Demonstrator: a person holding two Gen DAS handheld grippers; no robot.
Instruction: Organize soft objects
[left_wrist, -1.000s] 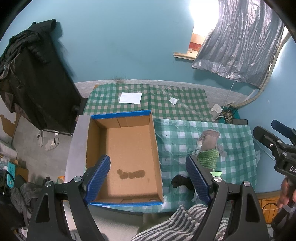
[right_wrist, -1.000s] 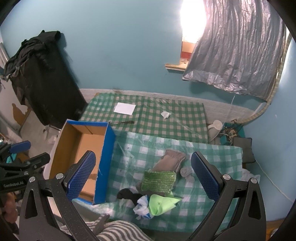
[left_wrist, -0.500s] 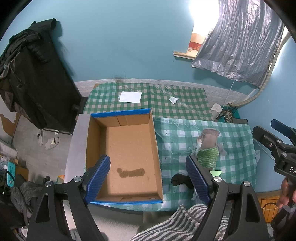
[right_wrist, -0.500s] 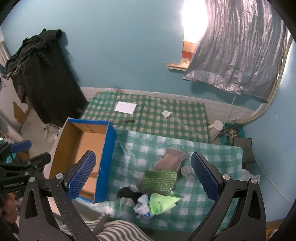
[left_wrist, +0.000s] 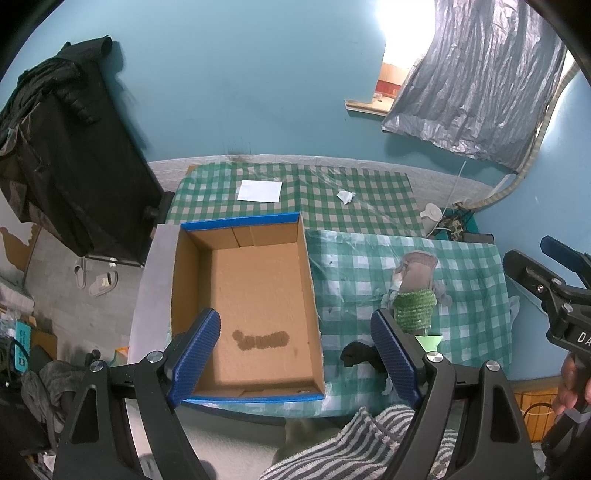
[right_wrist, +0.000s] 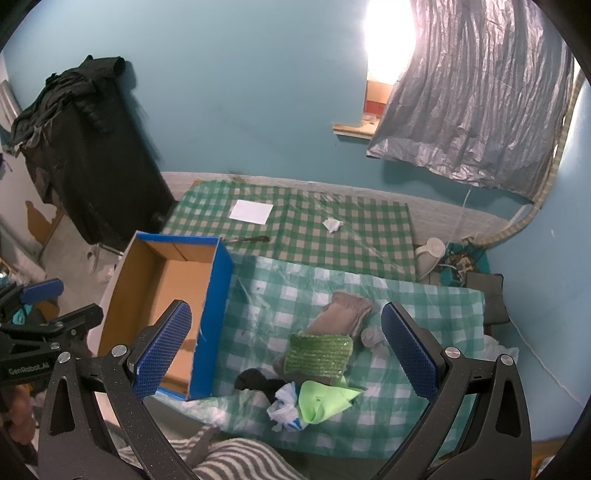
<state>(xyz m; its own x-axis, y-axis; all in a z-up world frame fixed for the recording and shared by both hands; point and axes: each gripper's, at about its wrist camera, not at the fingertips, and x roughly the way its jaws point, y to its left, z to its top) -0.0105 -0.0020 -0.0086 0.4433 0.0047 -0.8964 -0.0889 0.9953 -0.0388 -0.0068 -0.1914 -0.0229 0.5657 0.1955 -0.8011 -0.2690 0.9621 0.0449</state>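
Checked tablecloth, soft pile btwn open right gripper pads, box left.

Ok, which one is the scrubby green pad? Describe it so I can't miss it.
Start at the blue-edged cardboard box, then look right along the light green checked cloth to the small pile. The knobbly green rectangular pad lies on top, across a grey-brown sock; the bright lime cloth in front is smooth, not textured.

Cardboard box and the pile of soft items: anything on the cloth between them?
Bare checked cloth separates cardboard box from pile, per right wrist view.
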